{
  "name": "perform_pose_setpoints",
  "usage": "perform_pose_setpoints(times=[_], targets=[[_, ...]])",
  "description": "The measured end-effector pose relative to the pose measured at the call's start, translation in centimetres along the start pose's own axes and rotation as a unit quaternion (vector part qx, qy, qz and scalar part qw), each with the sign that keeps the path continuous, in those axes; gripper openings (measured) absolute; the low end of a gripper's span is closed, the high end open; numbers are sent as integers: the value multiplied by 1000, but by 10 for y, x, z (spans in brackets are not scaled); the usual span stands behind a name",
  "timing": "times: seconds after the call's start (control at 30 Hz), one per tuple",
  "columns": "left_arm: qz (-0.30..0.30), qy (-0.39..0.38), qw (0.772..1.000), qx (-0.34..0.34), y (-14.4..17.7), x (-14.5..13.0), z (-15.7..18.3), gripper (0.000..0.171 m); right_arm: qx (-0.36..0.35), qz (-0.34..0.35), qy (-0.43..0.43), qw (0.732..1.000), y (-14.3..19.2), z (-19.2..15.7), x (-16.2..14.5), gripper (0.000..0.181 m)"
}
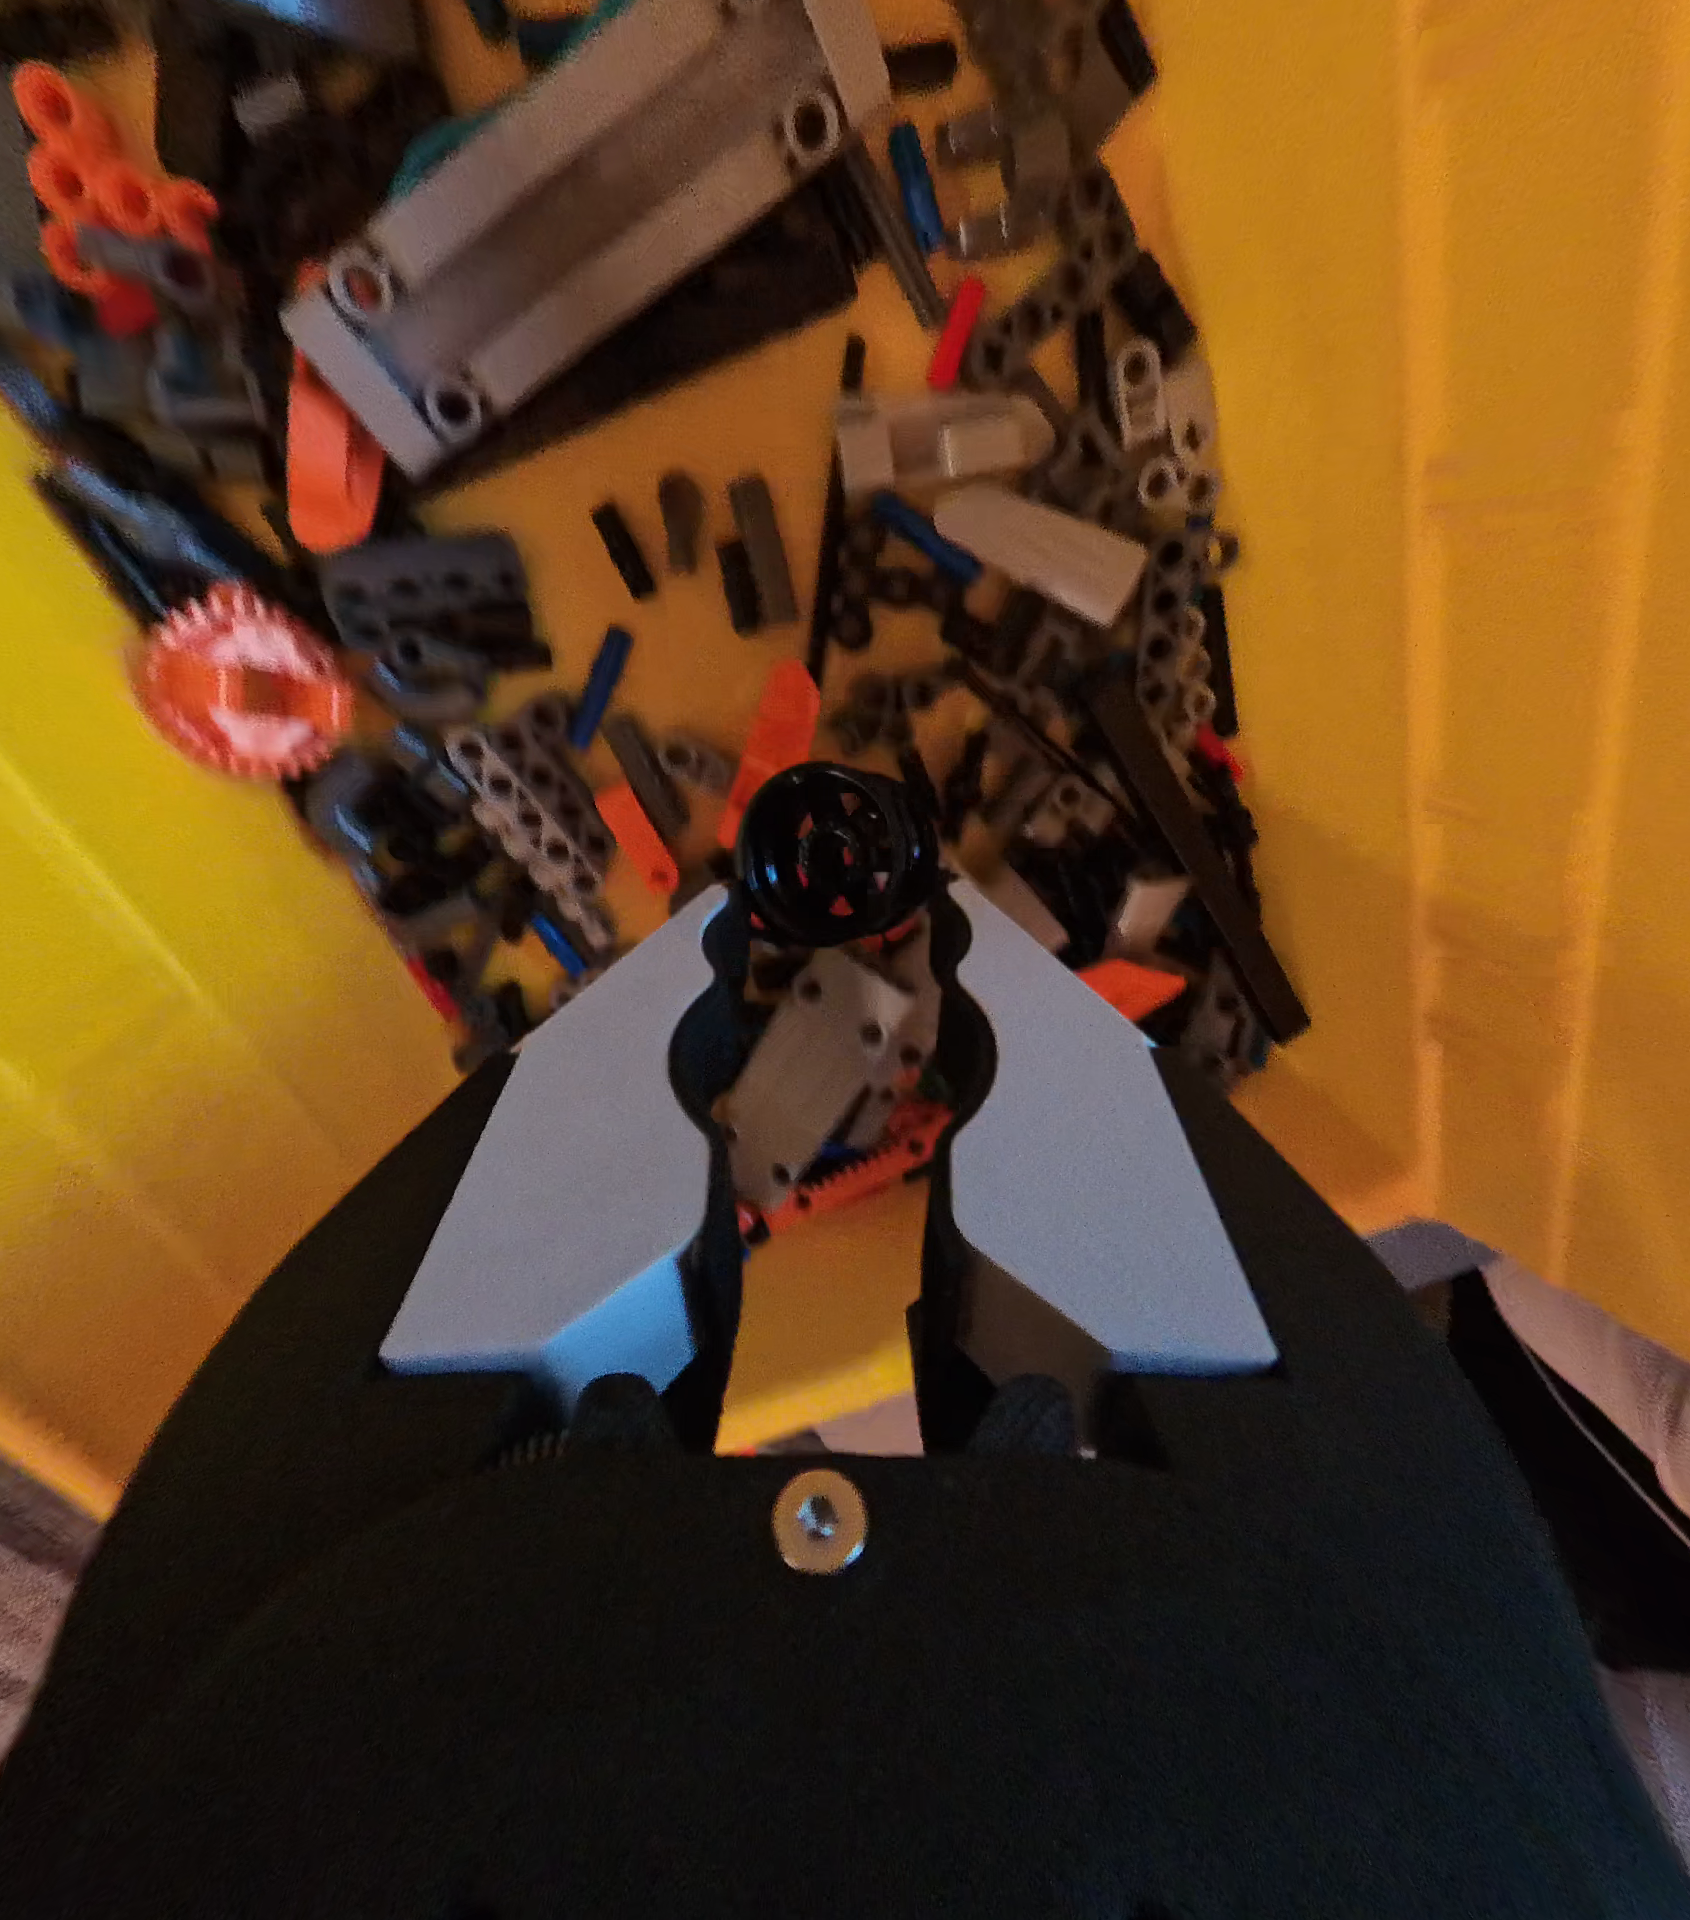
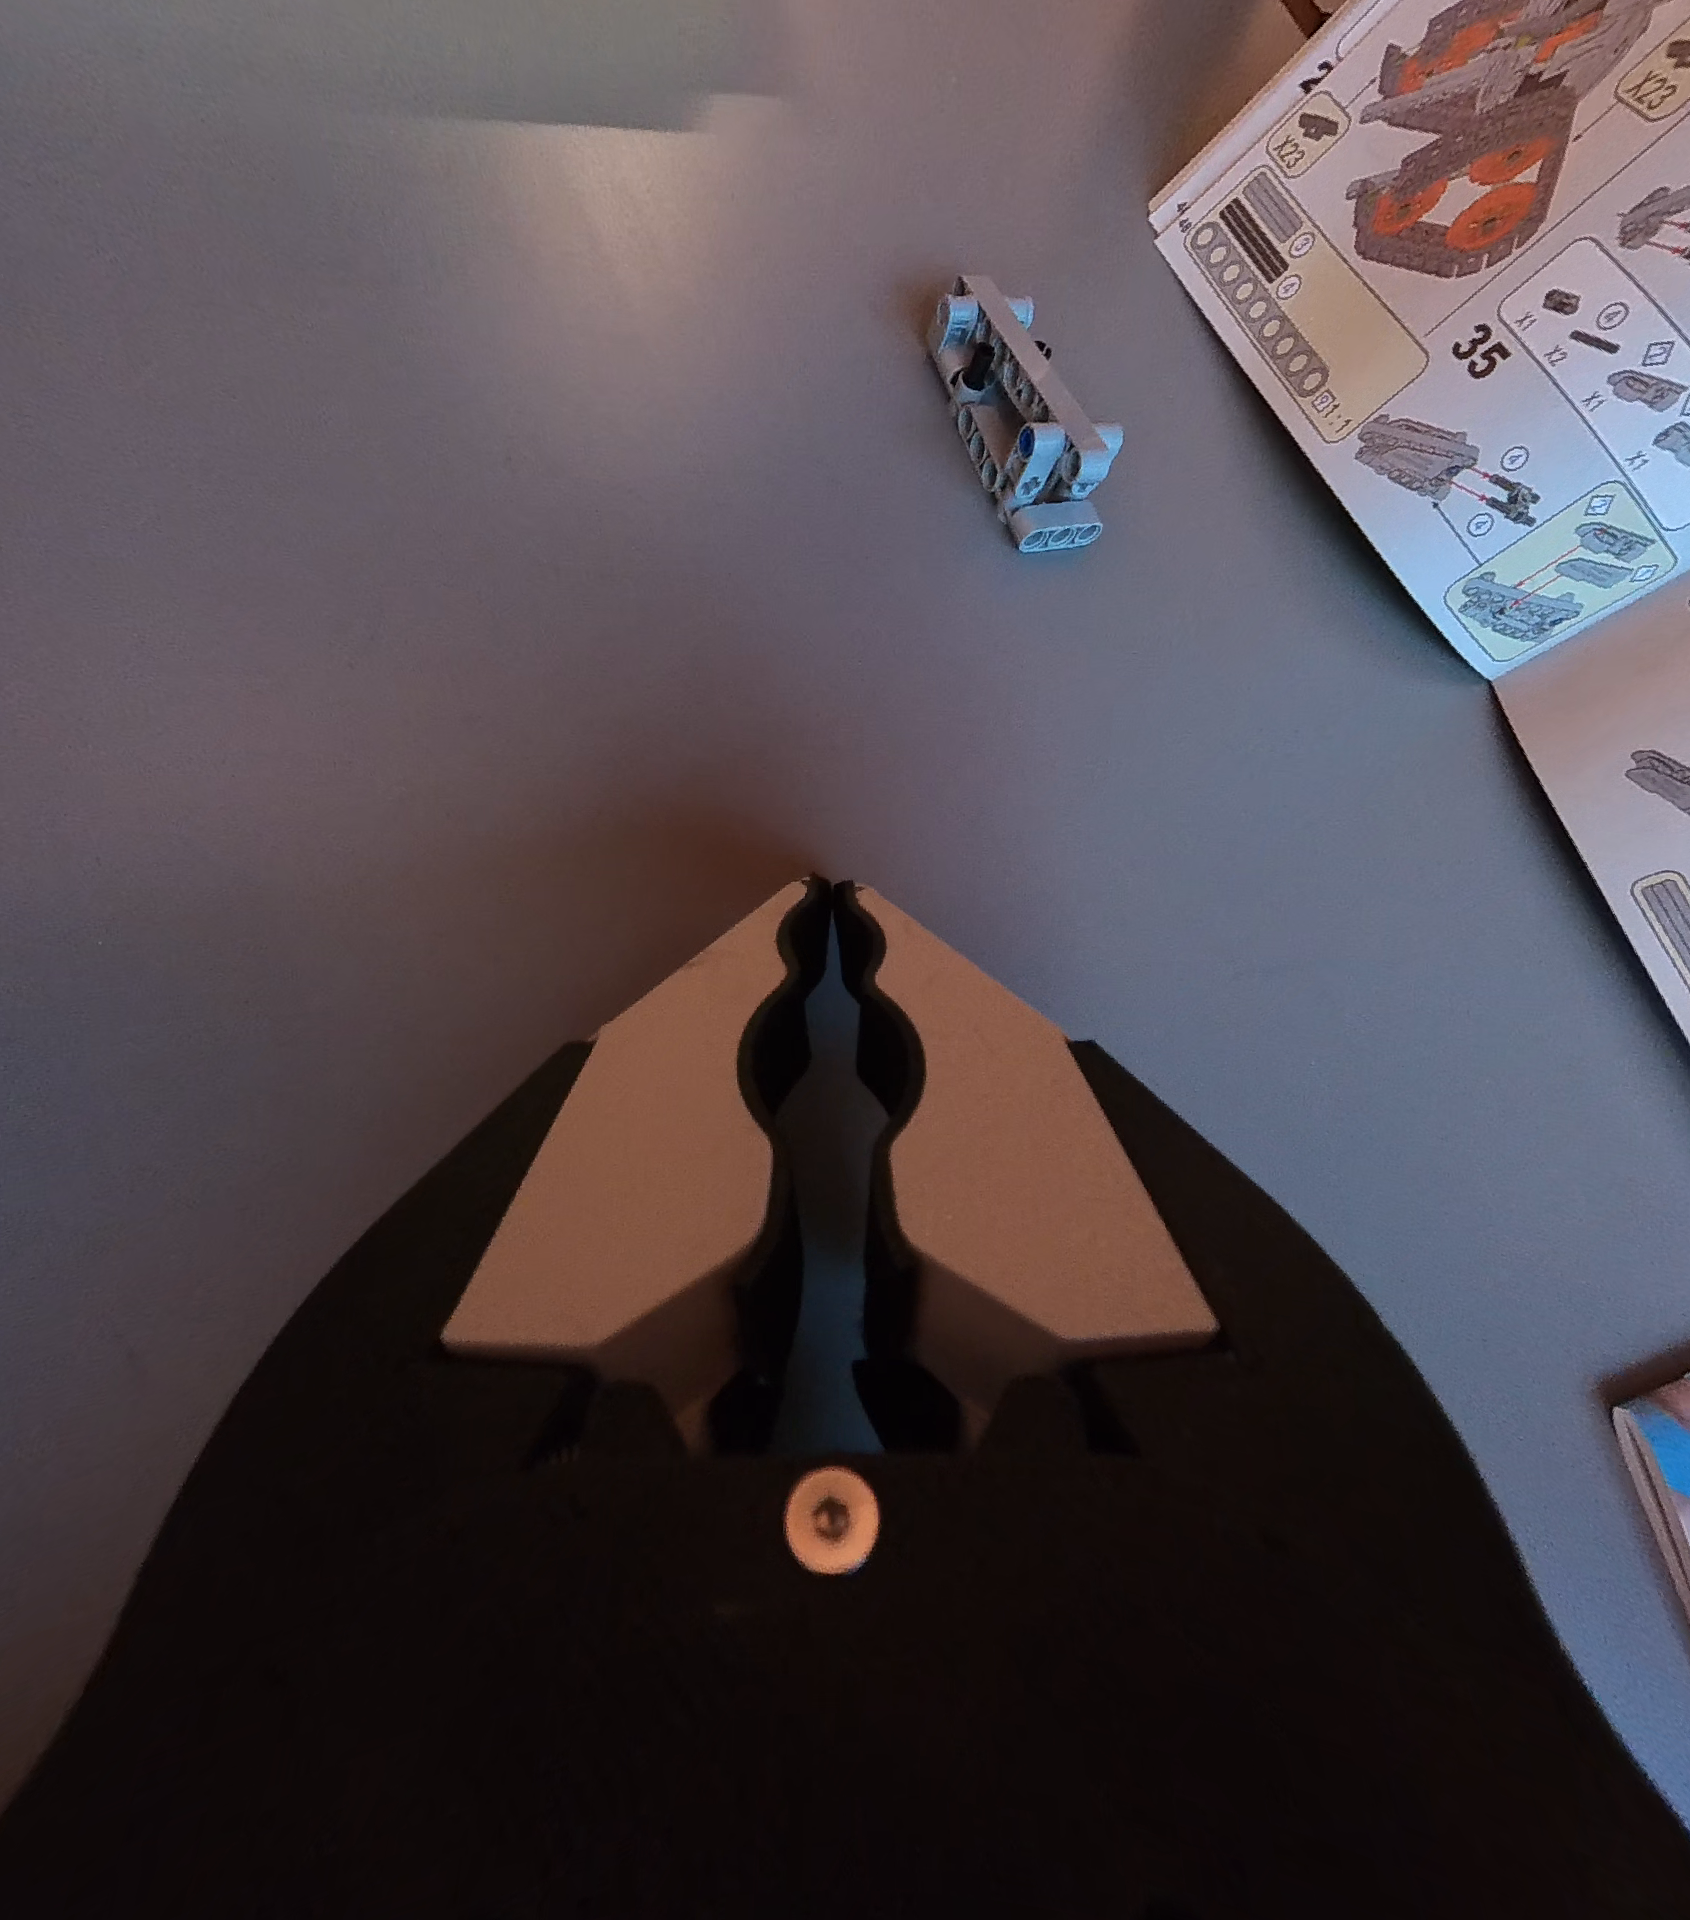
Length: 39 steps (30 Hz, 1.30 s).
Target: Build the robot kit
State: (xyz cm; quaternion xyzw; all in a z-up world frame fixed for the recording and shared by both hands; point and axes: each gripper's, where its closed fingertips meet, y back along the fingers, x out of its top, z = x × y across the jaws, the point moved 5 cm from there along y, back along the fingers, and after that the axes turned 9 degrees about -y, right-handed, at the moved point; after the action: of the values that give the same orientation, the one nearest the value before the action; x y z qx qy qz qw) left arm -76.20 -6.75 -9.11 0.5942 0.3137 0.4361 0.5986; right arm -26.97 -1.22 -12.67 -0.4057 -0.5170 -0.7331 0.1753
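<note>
Yellow bin held heap of toy building pieces. Left claw pinched black wheel over heap. Right claw closed, empty, near grey frame.

My left claw, black with pale grey fingers, pinches a glossy black wheel over the yellow bin; a blurred, probably red gear lies near its left wall. My right claw matches, above a grey table.

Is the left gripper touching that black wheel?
Touching. The left wrist view shows the left gripper with its fingertips closed against the black wheel, no gap either side.
</note>
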Motion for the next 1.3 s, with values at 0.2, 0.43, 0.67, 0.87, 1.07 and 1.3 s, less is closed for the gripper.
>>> perform_pose_setpoints(times=[0.2, 0.43, 0.67, 0.87, 1.07, 1.3], targets=[[11, 18, 1000, 12, 22, -44, 23, 33, 0, 0, 0, 1000, 0, 0, 0, 1], [42, 35, 998, 35, 31, -53, 13, 39, -2, 0, 2, 1000, 0, -1, 0, 1], [119, 17, 991, 54, 46, -3, -14, 41, -2, 0, 2, 1000, 0, -1, 0, 1], [71, -17, 995, 75, 23, 26, -32, 36, -3, 1, 1, 1000, 0, 0, 0, 2], [74, -23, 995, 60, 9, 30, -31, 31, -4, 1, 2, 1000, 0, 0, 0, 2], [69, -12, 996, 58, 4, 25, -35, 29, 2, -1, -6, 1000, 0, 1, 0, 2]])
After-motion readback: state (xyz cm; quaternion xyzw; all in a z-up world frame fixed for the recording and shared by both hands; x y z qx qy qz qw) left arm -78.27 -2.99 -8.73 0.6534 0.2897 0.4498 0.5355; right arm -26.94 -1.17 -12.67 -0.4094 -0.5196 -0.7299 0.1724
